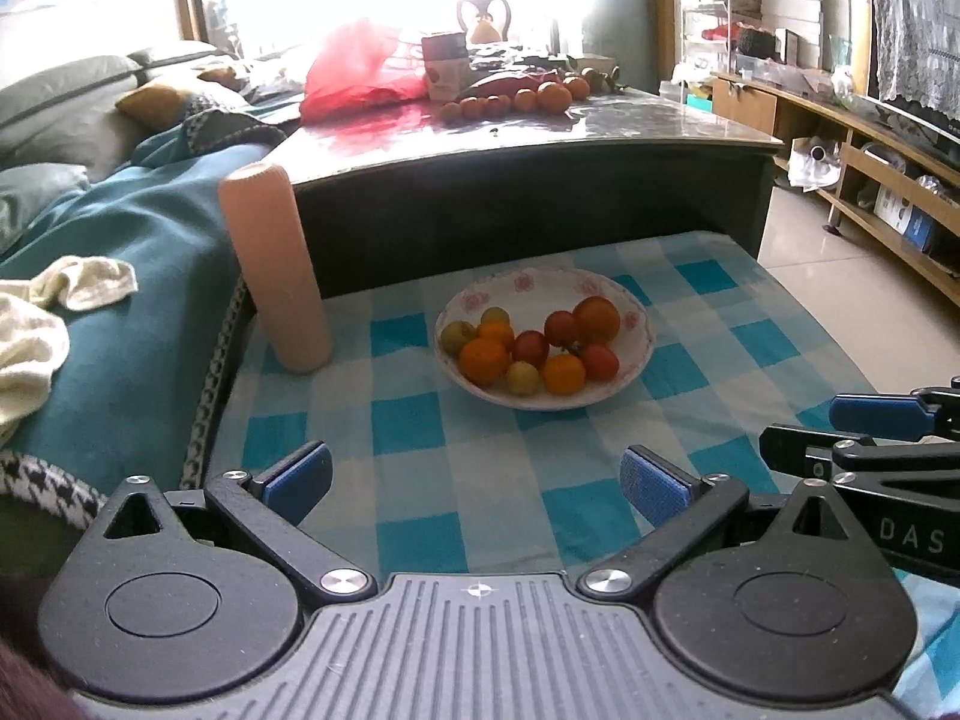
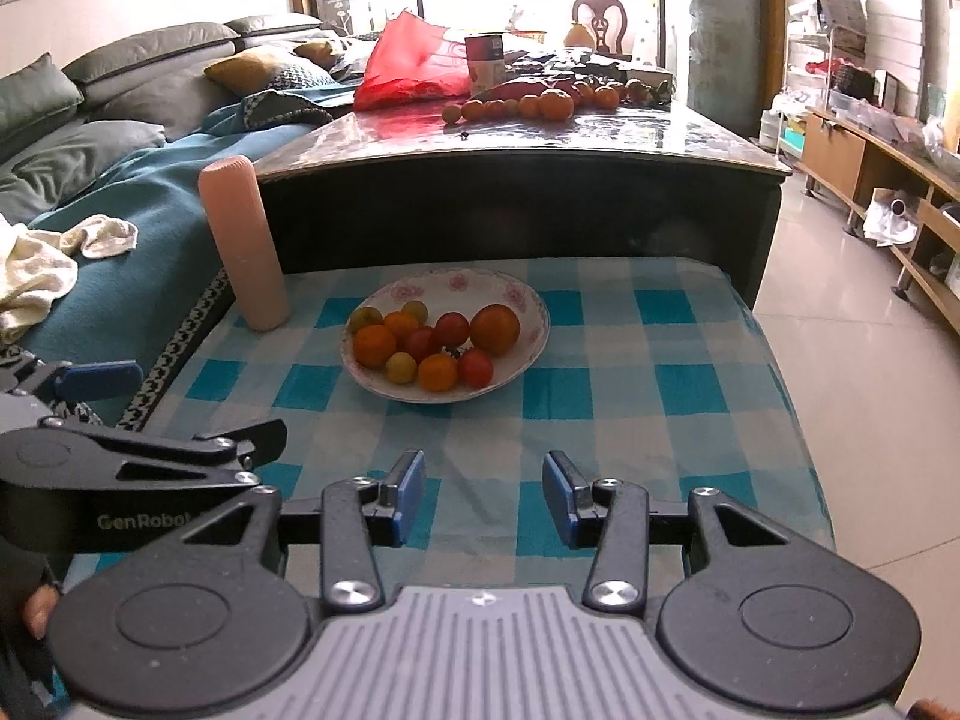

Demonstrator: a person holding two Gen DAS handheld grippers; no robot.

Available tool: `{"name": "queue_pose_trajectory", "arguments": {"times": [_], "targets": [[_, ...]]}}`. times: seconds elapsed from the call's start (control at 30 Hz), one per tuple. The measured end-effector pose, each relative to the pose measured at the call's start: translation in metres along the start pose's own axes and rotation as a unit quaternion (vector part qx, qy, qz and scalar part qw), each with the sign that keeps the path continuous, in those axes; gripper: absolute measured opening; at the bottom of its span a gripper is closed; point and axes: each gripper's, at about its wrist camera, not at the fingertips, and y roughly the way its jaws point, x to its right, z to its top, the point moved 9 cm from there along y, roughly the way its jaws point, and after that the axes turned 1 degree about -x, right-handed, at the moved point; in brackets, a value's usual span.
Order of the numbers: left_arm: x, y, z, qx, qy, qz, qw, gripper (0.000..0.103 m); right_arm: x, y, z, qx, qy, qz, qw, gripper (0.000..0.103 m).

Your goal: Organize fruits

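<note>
A white floral bowl (image 1: 636,306) (image 2: 534,309) sits on the blue checked cloth and holds several oranges, red tomatoes and small yellow-green fruits. The biggest orange (image 1: 596,318) (image 2: 494,329) lies at the bowl's right. My left gripper (image 1: 474,483) hovers open over the cloth, well short of the bowl, with nothing between its blue pads. My right gripper (image 2: 484,495) is also open and empty, near the cloth's front. Each gripper shows at the edge of the other's view.
A tall pink cylinder (image 1: 276,267) (image 2: 243,243) stands left of the bowl. Behind is a dark table (image 1: 540,180) (image 2: 522,192) with more oranges (image 1: 552,97) and a red bag (image 2: 414,63). A teal-covered sofa lies to the left, tiled floor to the right.
</note>
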Motion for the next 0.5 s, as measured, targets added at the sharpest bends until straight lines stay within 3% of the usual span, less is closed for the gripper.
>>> {"name": "queue_pose_trajectory", "arguments": {"times": [0.5], "targets": [[0.006,-0.023,-0.02,-0.005,0.002,0.009,0.9999,0.103,-0.012,-0.028,-0.028,-0.003,0.003,0.01,1.0,0.058]]}}
